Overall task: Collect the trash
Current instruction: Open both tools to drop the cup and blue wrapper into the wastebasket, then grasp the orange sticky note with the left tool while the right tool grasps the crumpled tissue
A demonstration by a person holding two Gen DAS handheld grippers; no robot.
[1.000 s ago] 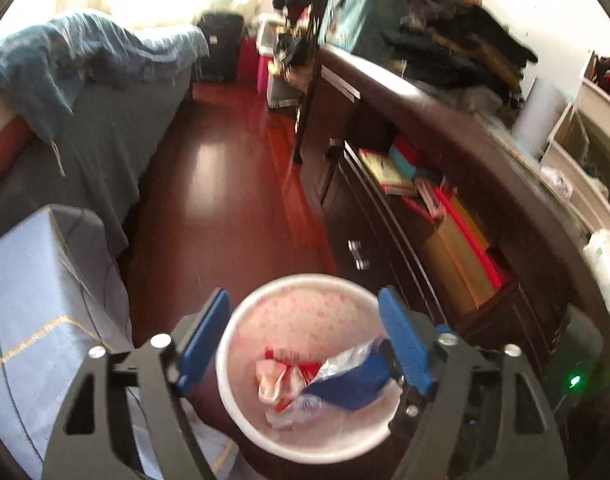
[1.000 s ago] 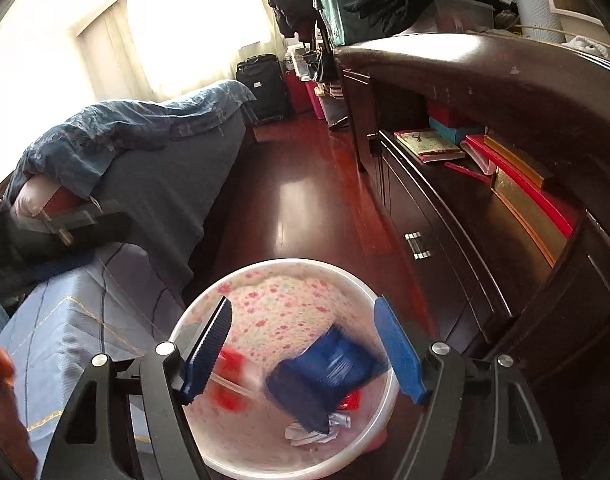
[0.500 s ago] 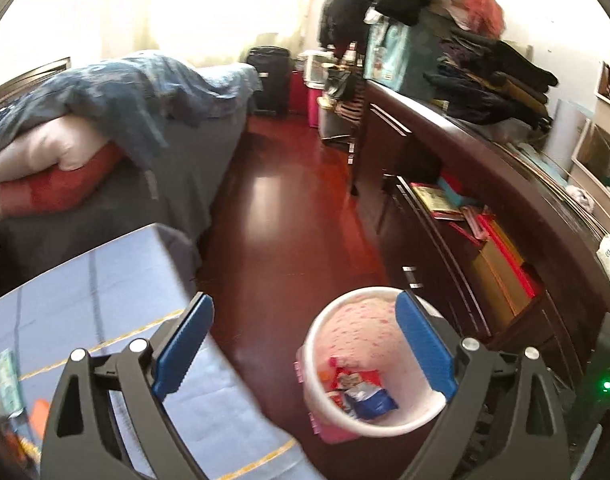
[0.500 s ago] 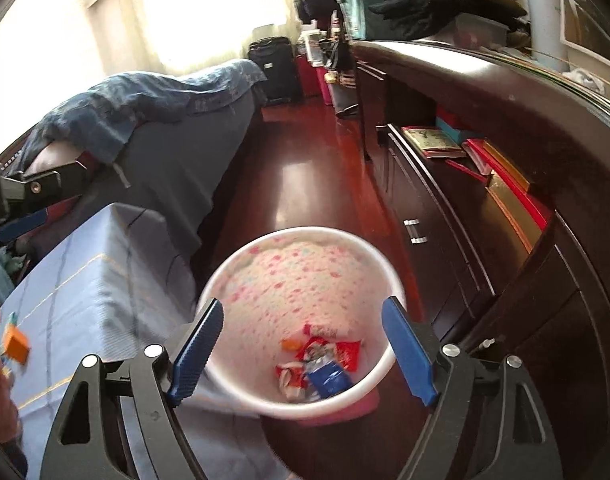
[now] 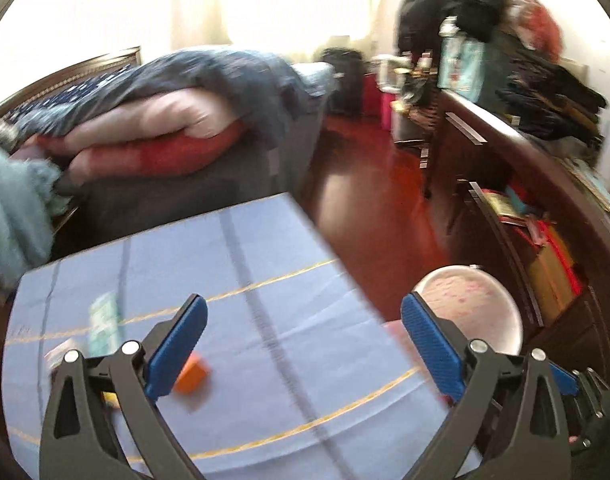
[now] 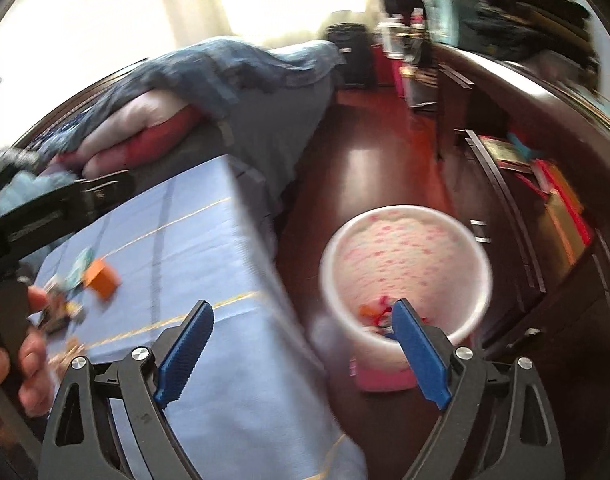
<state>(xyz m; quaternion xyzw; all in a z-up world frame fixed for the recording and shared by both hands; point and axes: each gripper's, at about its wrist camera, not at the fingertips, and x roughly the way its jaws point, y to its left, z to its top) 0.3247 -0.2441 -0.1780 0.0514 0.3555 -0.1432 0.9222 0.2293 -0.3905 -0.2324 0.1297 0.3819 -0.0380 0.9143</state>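
We are in a bedroom with a dark red floor (image 5: 369, 184), a bed (image 5: 209, 120) piled with bedding along the left, and a long dark dresser (image 6: 545, 152) on the right. In front of us stands a table (image 5: 265, 264) under a pale blue cloth crossed by thin yellow and grey lines.

Our left tongs (image 5: 303, 344) hang over the table with the blue pads spread wide and nothing between them. Our right tongs (image 6: 305, 350) are also spread and bare, straddling the table's right edge, with one pad over the cloth and the other over the bin (image 6: 405, 276).

The bin sits on the floor just beside the table's right edge, between table and dresser. It is white with pink spots inside and a pink base. A few scraps (image 6: 379, 312) lie at its bottom, red and orange as far as the blur lets us tell.

More trash lies near the table's left edge. An orange piece (image 5: 193, 376) rests just beside the left pad of the left tongs, and a green-and-white wrapper (image 5: 103, 322) lies a little farther left. In the right wrist view a small cluster of other bits (image 6: 59, 312) shows near those two, too smeared to name.
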